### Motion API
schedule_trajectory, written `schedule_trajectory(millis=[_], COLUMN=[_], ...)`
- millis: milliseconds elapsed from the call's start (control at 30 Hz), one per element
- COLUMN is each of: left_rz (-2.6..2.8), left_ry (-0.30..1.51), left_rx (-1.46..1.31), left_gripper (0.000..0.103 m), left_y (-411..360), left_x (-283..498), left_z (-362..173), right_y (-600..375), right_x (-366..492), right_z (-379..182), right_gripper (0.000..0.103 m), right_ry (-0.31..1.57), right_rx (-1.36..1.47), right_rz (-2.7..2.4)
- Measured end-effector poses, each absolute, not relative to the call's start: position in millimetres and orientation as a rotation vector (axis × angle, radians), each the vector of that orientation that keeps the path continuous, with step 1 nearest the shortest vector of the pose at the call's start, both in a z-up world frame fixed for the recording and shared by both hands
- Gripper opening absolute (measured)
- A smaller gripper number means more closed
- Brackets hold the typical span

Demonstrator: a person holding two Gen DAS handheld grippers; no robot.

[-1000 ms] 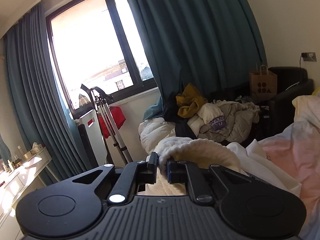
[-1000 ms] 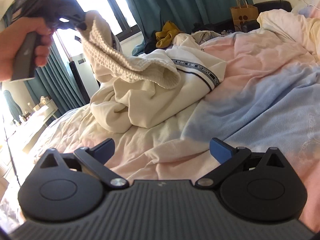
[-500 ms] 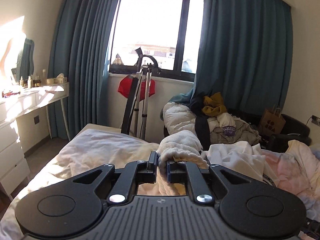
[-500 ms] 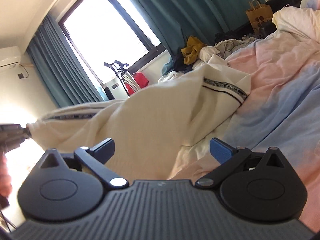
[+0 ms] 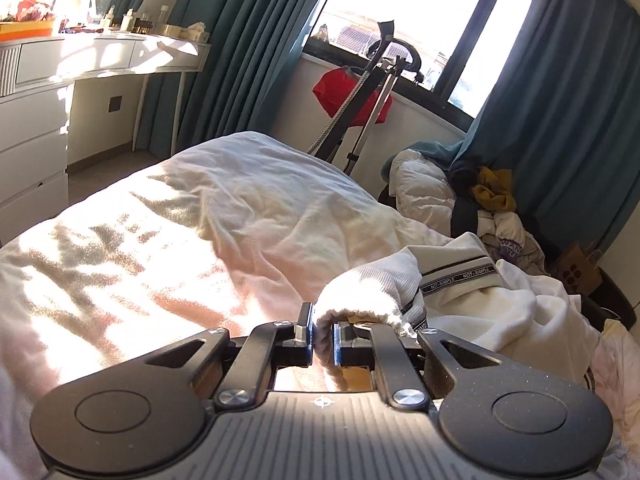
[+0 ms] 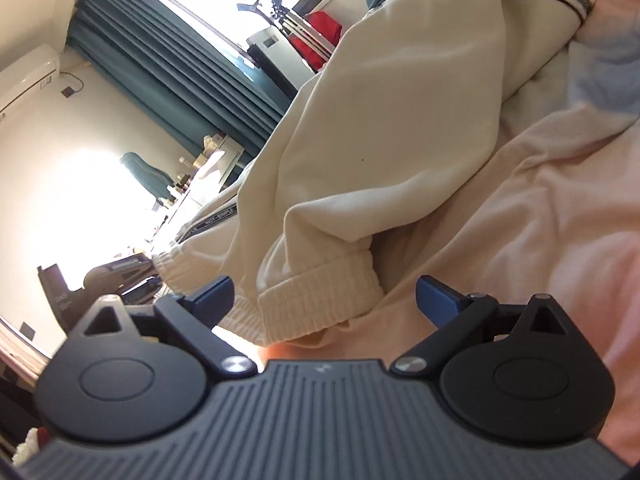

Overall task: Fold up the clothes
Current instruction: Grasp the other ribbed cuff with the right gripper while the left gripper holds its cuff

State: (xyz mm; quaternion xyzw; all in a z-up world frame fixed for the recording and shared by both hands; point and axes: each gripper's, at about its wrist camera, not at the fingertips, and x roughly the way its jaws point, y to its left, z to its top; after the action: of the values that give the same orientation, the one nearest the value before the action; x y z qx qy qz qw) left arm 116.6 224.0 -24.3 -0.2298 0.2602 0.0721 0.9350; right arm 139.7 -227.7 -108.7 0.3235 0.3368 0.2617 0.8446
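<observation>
The cream garment (image 6: pixel 400 100), a pair of track trousers or a like piece with a dark lettered stripe (image 5: pixel 460 280) down its side, lay stretched across the bed (image 5: pixel 180 240), partly lifted and still loose in shape rather than folded. The left gripper (image 5: pixel 323 338) was clamped on one ribbed cuff (image 5: pixel 368 292), the knit bunched between its blue pads. The right gripper (image 6: pixel 324 296) stood with its jaws wide apart, the other ribbed cuff (image 6: pixel 320 304) lying just in front of the gap, resting on the pink sheet (image 6: pixel 540 220) and not yet between the fingers.

The step in hand looked to be taking the second cuff so that the cloth could be drawn out between both grippers. To do that well, the right gripper would need to slide low along the sheet so the lower finger passed under the rib without catching the bedding, and close on the thick knit band itself, since the smooth cloth above it would probably slip. The left gripper's hold should be kept firm and level, because slack there would let the leg twist and bring the stripe out of line. Only with both cuffs held evenly would the fabric lie flat enough to take a clean crease.
</observation>
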Motion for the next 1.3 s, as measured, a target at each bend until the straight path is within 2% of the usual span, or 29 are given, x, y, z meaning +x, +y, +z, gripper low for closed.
schedule_trajectory(millis=[33, 67, 100, 267, 333, 367, 400, 467, 567, 933, 967, 1067, 1300], left_rz=[0.145, 0.141, 0.139, 0.149, 0.152, 0.152, 0.153, 0.151, 0.145, 0.158, 0.159, 0.173, 0.176], left_ry=[0.536, 0.534, 0.535, 0.553, 0.558, 0.558, 0.559, 0.563, 0.555, 0.639, 0.644, 0.655, 0.643], left_rx=[-0.494, -0.513, -0.528, -0.564, -0.576, -0.584, -0.590, -0.602, -0.608, -0.519, -0.529, -0.577, -0.603], left_gripper=[0.010, 0.010, 0.010, 0.010, 0.010, 0.010, 0.010, 0.010, 0.010, 0.023, 0.026, 0.044, 0.045], left_y=[231.0, 237.0, 241.4, 247.6, 249.1, 250.4, 251.3, 248.5, 245.7, 227.5, 226.7, 225.7, 219.1], left_x=[118.3, 118.9, 119.9, 126.6, 128.8, 128.1, 128.5, 136.4, 140.3, 127.0, 123.7, 111.5, 80.5], left_z=[-27.5, -29.9, -32.3, -42.0, -44.8, -45.4, -46.1, -44.9, -45.1, -45.8, -46.1, -45.9, -29.2], right_y=[-223.1, -218.5, -213.9, -193.7, -193.8, -194.0, -194.1, -194.4, -194.9, -196.8, -196.6, -196.8, -202.7], right_x=[143.9, 148.1, 152.3, 173.1, 166.3, 162.4, 158.5, 150.6, 138.9, 92.7, 88.8, 83.3, 94.8], right_z=[-110.1, -111.5, -112.9, -121.6, -114.8, -110.9, -107.1, -99.4, -88.0, -46.2, -48.6, -63.6, -105.2], right_gripper=[0.092, 0.079, 0.075, 0.075, 0.070, 0.059, 0.054, 0.043, 0.033, 0.026, 0.026, 0.026, 0.027], right_ry=[0.714, 0.717, 0.720, 0.739, 0.739, 0.738, 0.737, 0.735, 0.733, 0.724, 0.738, 0.797, 0.921], right_rx=[0.671, 0.660, 0.648, 0.608, 0.616, 0.619, 0.622, 0.628, 0.638, 0.670, 0.665, 0.653, 0.720], right_rz=[0.554, 0.556, 0.557, 0.571, 0.583, 0.588, 0.594, 0.606, 0.623, 0.687, 0.677, 0.635, 0.554])
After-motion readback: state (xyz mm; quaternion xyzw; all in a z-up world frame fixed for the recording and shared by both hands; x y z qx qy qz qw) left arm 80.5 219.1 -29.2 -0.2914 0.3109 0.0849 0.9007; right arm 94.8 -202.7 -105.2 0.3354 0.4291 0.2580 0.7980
